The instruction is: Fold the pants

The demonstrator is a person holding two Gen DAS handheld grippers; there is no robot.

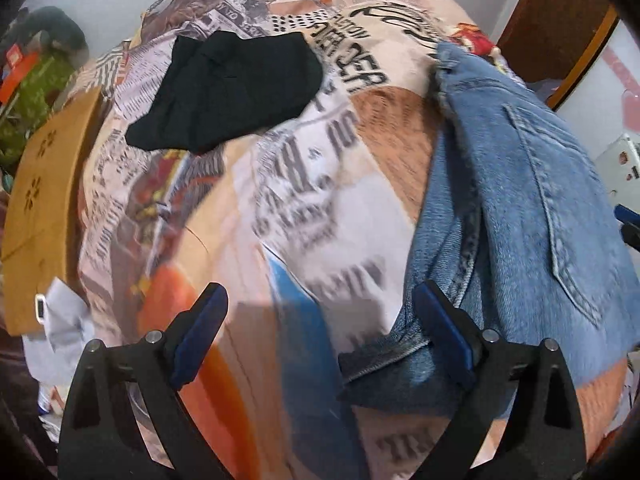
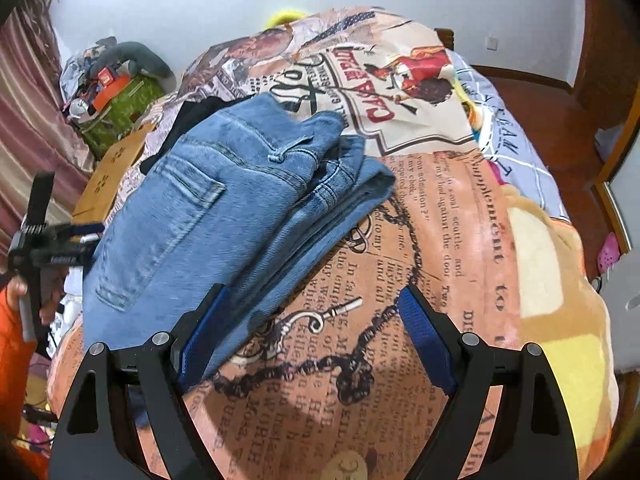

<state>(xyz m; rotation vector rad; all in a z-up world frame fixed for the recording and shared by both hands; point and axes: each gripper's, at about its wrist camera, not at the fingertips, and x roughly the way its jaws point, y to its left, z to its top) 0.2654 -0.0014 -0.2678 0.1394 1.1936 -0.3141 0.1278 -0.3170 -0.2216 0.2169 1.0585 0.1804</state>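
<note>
Folded blue jeans lie on a bed with a newspaper-print cover, back pocket up. In the right wrist view the jeans form a stacked bundle left of centre. My left gripper is open above the cover, its right finger over the jeans' lower edge, nothing between the pads. My right gripper is open too, its left finger beside the jeans' near corner, over the printed cover. The left gripper also shows at the far left, held by a hand in an orange sleeve.
A black folded garment lies farther back on the bed. A cardboard box stands at the bed's left edge beside a green pile. A yellow and cream blanket covers the right side. Wooden floor and a door frame lie beyond.
</note>
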